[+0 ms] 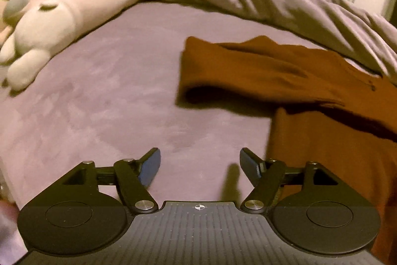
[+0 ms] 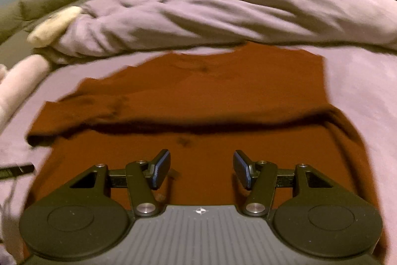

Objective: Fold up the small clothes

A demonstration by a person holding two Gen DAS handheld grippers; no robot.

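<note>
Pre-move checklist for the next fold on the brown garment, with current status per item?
1. Left hand-held gripper open and empty: ok, only bedsheet shows between its fingers.
2. Right hand-held gripper open and empty: ok, it is over the brown garment with nothing pinched.
3. First fold in place: ok, a folded-over layer lies across the garment with a shadowed edge.
4. Sleeve tucked in: not ok, one sleeve sticks out sideways onto the sheet.
5. Plush toy and duvet away from the garment: toy ok; duvet cannot tell, it meets the far edge.
6. Garment lying flat: cannot tell, the pictures are blurred.
</note>
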